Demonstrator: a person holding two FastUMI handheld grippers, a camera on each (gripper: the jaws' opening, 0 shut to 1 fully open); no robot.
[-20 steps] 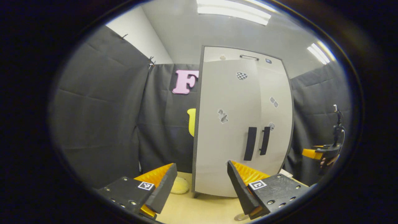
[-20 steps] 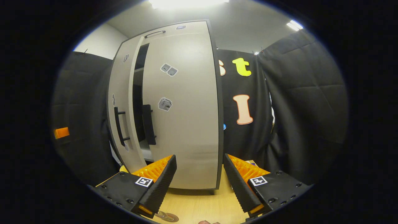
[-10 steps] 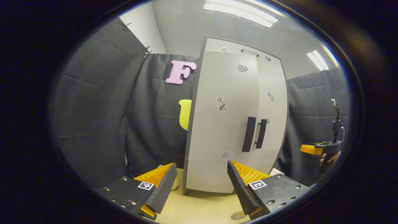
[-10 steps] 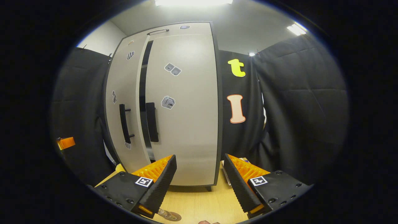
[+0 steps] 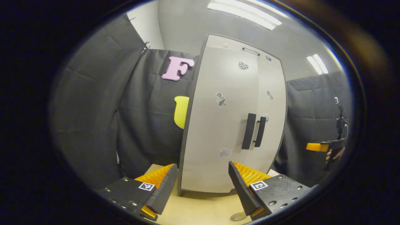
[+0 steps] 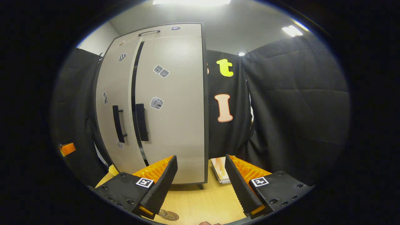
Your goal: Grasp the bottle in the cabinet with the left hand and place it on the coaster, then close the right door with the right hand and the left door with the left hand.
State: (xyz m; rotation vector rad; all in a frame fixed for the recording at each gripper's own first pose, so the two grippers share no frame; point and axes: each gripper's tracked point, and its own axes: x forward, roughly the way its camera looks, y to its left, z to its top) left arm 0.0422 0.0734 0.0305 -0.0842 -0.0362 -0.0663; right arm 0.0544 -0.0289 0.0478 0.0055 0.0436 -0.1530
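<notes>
With both claws' fingers apart and empty, the left claw should press the left door flush against the cabinet, closing the thin dark gap

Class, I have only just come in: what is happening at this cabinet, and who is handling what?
A person holds two grippers in front of a grey cabinet on a wooden table. The left gripper and the right gripper are both open and hold nothing. The right door looks shut; in the right gripper view a narrow dark gap shows between it and the left door, so that one may not be fully home. At the bottom edge a bottle's base stands on a coaster.
</notes>
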